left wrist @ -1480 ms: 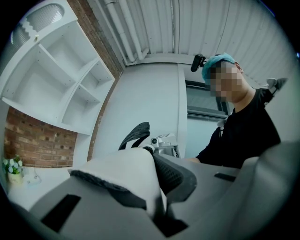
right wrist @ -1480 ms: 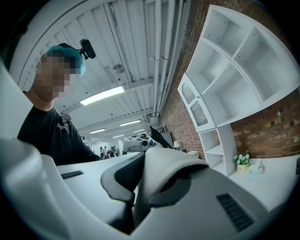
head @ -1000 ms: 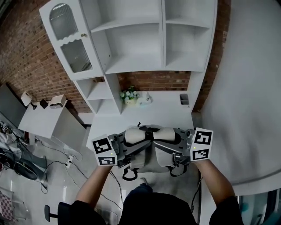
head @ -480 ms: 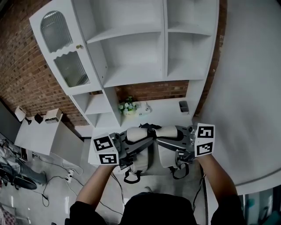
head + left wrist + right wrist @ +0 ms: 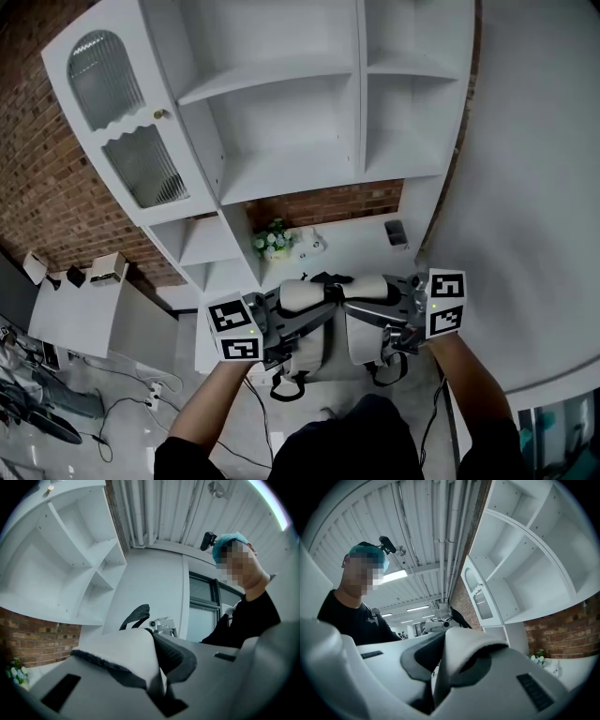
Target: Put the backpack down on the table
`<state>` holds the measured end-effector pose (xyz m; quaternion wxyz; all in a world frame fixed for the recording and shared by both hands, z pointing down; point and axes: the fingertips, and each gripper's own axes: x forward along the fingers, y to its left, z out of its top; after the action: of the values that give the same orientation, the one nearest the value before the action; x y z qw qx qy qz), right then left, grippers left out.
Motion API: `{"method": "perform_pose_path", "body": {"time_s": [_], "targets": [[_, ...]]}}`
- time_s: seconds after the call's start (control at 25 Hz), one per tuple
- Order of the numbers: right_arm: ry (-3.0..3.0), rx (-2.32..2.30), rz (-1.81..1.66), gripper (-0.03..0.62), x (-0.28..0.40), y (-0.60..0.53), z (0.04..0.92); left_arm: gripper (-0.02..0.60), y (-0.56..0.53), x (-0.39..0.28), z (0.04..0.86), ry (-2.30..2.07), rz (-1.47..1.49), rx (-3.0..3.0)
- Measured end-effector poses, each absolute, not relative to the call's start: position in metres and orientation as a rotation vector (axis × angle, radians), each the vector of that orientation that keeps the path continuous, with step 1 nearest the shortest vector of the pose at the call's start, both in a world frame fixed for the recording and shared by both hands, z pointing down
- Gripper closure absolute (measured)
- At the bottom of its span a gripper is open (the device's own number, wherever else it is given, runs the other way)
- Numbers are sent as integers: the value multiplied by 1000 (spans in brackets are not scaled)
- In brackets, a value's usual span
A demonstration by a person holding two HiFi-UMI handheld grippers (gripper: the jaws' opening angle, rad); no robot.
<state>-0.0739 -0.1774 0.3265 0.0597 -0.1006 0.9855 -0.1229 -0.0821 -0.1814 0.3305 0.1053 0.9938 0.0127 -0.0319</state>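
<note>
In the head view a white backpack [image 5: 319, 349] with dark trim hangs by its two padded shoulder straps just in front of the white table [image 5: 361, 251]. My left gripper [image 5: 281, 323] is shut on the left strap [image 5: 305, 292], and my right gripper [image 5: 392, 317] is shut on the right strap [image 5: 370, 286]. The left gripper view shows my left gripper [image 5: 159, 688] pinching a white strap [image 5: 122, 651] with a dark edge. In the right gripper view my right gripper [image 5: 433, 686] clamps the folded white strap [image 5: 464, 648]. Black webbing loops dangle under the bag, which hangs above the floor.
On the table's back stand a small flower pot [image 5: 272, 242], a white object [image 5: 314, 246] and a dark cup [image 5: 396, 232]. White shelves [image 5: 281, 141] and a glass-door cabinet [image 5: 117, 131] rise above it. A side table [image 5: 89, 309] stands left, a white wall right, and cables lie on the floor.
Both grippers have carried the backpack forward, closer to the table. The shelves and table have grown larger in the head view. Both grips on the straps are unchanged.
</note>
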Motion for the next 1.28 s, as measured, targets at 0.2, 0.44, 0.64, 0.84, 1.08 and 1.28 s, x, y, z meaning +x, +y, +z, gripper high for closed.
{"method": "perform_pose_path", "body": {"time_s": [0.2,0.44,0.64,0.84,1.08,1.28], "targets": [[2988,-312,-407,546,-75,-192,334,531,-196,-82,338,45,-86,2927],[3009,-309,-418,546,-78,-212,346,531,-217,-86,348,29,-99,2884],[3000,-305,-415,546,-76,-224,344,531,-228,-84,349,53,-78,2907],[2995,-308,-455,546,-68,-253,347,531,-258,-76,351,47,-61,2913],[3008,-297,-470,545,-63,-282,351,531,-289,-70,354,35,-50,2897],[3009,-293,-469,545,-52,-306,350,531,-310,-59,354,39,-34,2899]]}}
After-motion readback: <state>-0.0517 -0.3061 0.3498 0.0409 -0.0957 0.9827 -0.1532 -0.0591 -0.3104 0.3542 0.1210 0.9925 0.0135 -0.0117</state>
